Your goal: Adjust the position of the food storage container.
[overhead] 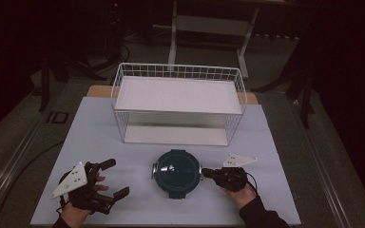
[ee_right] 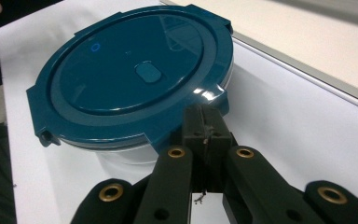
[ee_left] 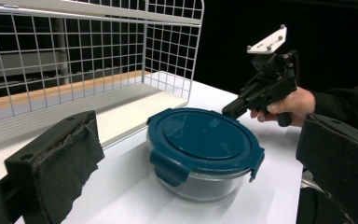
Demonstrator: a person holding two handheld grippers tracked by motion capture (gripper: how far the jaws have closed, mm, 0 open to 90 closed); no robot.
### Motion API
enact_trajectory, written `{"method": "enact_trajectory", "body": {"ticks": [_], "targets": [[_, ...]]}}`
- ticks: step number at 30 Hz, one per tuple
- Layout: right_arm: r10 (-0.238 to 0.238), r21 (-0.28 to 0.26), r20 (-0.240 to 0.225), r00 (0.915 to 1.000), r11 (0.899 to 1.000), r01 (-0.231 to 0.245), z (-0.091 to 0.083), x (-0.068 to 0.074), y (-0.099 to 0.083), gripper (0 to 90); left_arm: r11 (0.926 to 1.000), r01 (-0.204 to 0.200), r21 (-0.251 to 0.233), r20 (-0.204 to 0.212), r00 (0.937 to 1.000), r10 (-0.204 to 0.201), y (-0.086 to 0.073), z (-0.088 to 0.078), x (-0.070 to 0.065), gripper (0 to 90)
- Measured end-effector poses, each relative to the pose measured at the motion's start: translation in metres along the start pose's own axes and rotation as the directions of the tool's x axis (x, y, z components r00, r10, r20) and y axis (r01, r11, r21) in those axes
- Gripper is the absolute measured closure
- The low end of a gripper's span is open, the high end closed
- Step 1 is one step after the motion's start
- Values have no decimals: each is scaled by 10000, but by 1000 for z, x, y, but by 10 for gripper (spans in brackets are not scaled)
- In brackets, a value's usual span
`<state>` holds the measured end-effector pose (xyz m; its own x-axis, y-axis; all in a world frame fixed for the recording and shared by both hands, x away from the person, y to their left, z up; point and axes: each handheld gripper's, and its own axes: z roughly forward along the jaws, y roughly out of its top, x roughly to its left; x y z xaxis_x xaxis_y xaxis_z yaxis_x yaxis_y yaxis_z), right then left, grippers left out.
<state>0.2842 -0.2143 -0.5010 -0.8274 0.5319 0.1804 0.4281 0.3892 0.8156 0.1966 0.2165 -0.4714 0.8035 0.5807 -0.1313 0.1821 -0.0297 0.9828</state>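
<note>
On the white table (overhead: 100,133), the person's right hand (overhead: 240,192) is lying low and reaching level toward the middle, holding the right gripper (overhead: 204,172) with its jaws pressed together, their tips sitting at the rim clasp of one round glass container with a blue lid (overhead: 177,171). Near the front left corner, the left gripper (overhead: 116,178) is resting with its jaws standing wide apart, gripping nothing. Behind the container, one white wire basket (overhead: 178,71) is standing.
</note>
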Motion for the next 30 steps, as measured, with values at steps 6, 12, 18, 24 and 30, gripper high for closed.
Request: {"method": "enact_trajectory", "body": {"ticks": [6,12,18,24,30], "targets": [[-101,3,-171,9998,9999,101,12,2,7,900,10000,39,9,24,10000,-39,0,0,0,2],[-125,-3,-179,9998,9999,125,18,2,11,900,10000,13,57,44,10000,-13,0,0,0,1],[-252,-77,-74,9997,9997,251,17,3,10,900,10000,1,50,-13,10000,-1,0,-1,0,2],[-597,-702,165,9981,9957,607,2,11,19,887,9998,15,213,-136,9999,-13,0,0,-1,2],[-947,-1350,228,9952,9861,970,-11,25,27,632,9983,-46,575,-422,9991,70,3,5,-4,2]]}}
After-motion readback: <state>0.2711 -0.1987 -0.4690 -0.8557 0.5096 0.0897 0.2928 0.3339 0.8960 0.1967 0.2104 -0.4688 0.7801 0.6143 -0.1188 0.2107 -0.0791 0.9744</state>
